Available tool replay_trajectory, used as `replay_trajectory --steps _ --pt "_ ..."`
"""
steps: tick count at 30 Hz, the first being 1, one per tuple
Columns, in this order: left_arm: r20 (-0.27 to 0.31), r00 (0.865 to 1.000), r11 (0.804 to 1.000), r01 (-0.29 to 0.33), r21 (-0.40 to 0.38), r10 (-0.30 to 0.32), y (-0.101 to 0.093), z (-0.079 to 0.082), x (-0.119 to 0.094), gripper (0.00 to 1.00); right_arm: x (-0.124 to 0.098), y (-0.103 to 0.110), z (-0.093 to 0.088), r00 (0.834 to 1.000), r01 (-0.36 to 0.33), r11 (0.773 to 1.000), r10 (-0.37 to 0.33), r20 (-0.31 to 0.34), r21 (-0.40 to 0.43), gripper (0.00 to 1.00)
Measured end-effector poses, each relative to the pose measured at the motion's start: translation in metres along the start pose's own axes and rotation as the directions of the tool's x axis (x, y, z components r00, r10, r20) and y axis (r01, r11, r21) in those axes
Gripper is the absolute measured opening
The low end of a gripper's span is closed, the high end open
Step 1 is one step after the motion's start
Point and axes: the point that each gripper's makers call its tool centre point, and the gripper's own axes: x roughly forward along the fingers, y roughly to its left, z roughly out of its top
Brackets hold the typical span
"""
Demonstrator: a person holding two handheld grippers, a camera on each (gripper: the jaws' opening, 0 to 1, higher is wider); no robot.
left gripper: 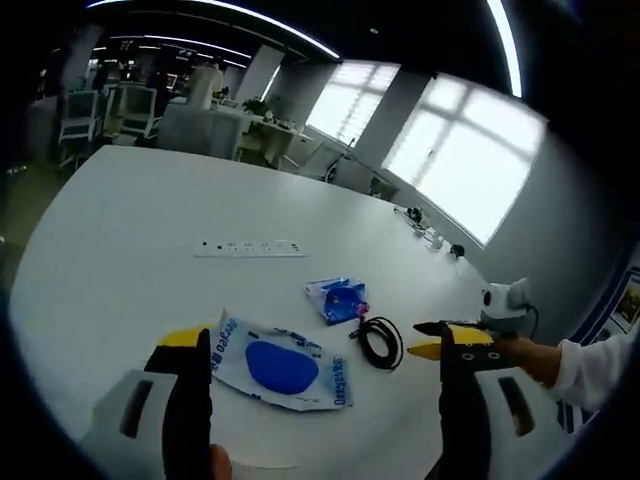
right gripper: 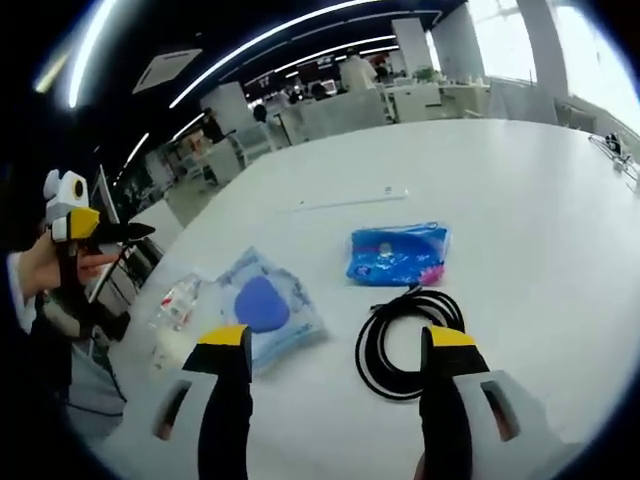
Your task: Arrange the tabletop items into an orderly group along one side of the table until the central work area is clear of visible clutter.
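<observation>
A large white and blue packet [left gripper: 280,365] with a blue oval shape lies flat just ahead of my left gripper [left gripper: 322,345], which is open and holds nothing. Right of it lie a coiled black cable [left gripper: 380,342] and a small blue packet [left gripper: 340,300]. My right gripper [right gripper: 340,340] is open too, with the black cable [right gripper: 405,345] on the table between and just beyond its jaws. The small blue packet [right gripper: 400,255] lies past the cable, and the large packet [right gripper: 265,305] sits to the left. A small clear packet [right gripper: 180,300] lies near the table's edge.
A white power strip [left gripper: 250,248] lies flat farther out on the round white table [left gripper: 120,230]. The power strip [right gripper: 350,197] also lies beyond the packets in the right gripper view. A hand [right gripper: 50,270] holds the left gripper [right gripper: 105,232] off the table's edge. Desks and chairs stand behind.
</observation>
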Motion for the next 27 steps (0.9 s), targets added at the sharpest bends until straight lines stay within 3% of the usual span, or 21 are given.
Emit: replay_trajectory --steps 14,22,27 --pt "0.016 0.998 0.997 -0.062 -0.054 0.063 0.03 -0.008 -0.014 0.96 0.005 0.021 -0.009 0.999 -0.047 0.999 0.047 -0.008 0.02 0.64" --pt "-0.035 0.986 0.986 -0.165 -0.032 0.164 0.065 -0.037 -0.03 0.92 0.003 0.026 -0.023 0.998 -0.058 0.997 0.058 -0.003 0.057 0.64" --pt "-0.064 0.978 0.977 -0.201 -0.067 0.197 0.082 -0.059 -0.038 0.93 -0.001 0.03 -0.032 0.998 -0.068 0.994 0.069 -0.004 0.081 0.64"
